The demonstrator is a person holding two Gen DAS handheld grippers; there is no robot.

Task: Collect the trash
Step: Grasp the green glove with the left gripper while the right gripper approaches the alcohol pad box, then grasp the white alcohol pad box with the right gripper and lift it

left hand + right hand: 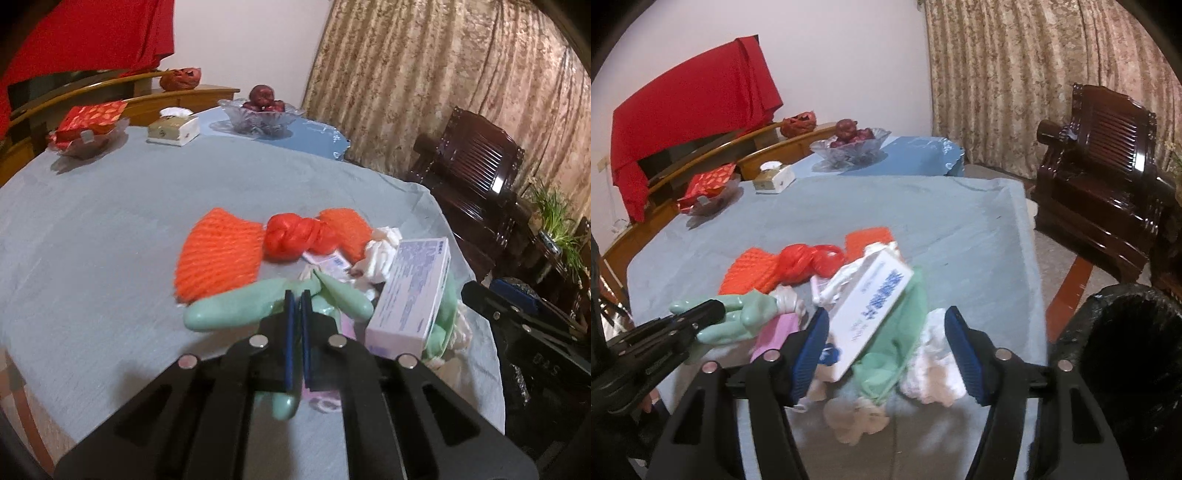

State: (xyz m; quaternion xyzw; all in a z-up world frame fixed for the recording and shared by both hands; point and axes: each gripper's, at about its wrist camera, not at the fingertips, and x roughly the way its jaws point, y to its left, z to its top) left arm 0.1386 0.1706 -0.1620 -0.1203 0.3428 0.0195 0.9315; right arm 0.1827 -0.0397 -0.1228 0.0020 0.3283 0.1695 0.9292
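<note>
Two hand-held grippers: left [295, 295] pinches green glove [229, 306]; right [886, 332] gapes around box [871, 306].

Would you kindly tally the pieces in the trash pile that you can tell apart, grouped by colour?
Orange: 2, foam nets and
Red: 1, knotted plastic bag
Mint green: 1, rubber glove, gripped by the left gripper
White: 1, printed carton
Total: 5. Crumpled tissues and wrappers are too jumbled to count.
</note>
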